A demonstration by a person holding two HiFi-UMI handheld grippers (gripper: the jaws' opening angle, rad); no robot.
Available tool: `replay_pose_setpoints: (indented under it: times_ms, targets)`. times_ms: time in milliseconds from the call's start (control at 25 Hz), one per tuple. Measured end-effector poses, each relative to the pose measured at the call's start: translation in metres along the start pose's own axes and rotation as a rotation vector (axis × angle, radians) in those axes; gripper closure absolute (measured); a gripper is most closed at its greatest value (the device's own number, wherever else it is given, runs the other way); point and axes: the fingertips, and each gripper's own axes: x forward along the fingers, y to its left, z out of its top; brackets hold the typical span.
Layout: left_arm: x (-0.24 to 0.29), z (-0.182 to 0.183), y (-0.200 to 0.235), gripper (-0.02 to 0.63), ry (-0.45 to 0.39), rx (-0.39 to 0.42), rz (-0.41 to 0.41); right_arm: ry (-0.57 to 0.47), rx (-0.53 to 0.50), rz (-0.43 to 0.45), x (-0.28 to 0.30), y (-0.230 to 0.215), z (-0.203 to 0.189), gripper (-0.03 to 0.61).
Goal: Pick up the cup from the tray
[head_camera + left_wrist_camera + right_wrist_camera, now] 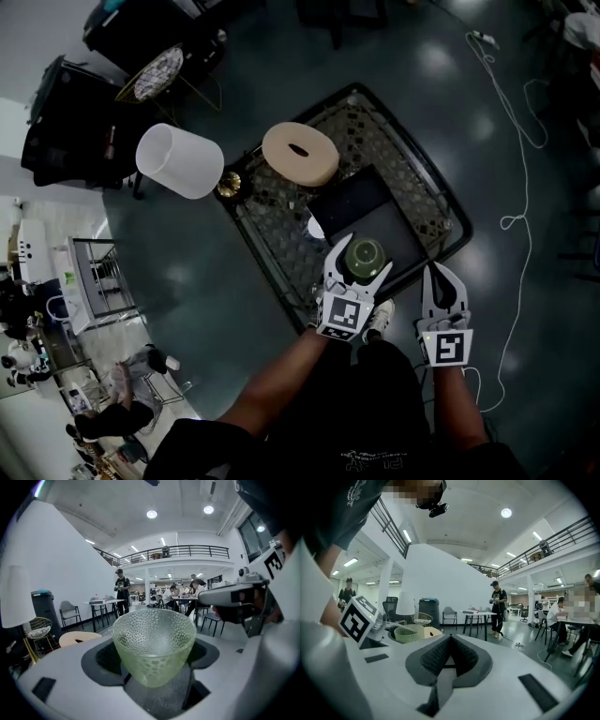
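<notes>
green glass cup (153, 644) upright, mouth up, squeezed between left gripper (360, 262) jaws, over wire tray (424, 187) near edge. right gripper (449, 644) pinched closed, empty, just beside.

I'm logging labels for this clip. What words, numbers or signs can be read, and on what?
None reads as text.
Shirt print: pale lettering, too blurred to read.
Marker cube on the left gripper: square marker pattern, no words.
Marker cube on the right gripper: the same.
Cup: no label.
</notes>
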Motion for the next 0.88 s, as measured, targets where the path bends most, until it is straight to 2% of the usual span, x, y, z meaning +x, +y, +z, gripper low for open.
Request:
replay_pose_setpoints:
  times_ms: [200, 400, 600, 680, 880]
  targets:
    - [-0.032, 0.028, -0.004, 0.227, -0.024, -0.002, 0.028, -0.038, 0.044, -0.006, 0.003, 0.006, 0.01, 0.569]
    - [-0.065, 0.048, -0.004, 0.227, -0.047, 0.013, 0.066, -0.064, 0.01, 0.057, -0.002, 0.032, 0.032, 0.569]
    - [-0.09, 0.067, 0.002, 0.227, -0.095, 0.019, 0.093, -0.15, -0.037, 0.103, -0.011, 0.053, 0.069, 0.569]
    - [-0.099, 0.072, 0.002, 0.227, -0.112, 0.018, 0.099, -0.154, -0.046, 0.126, -0.014, 0.06, 0.071, 0.569]
    - [-0.112, 0.08, 0.003, 0.227, -0.136, 0.036, 0.105, -0.204, -0.054, 0.139, -0.013, 0.071, 0.088, 0.569]
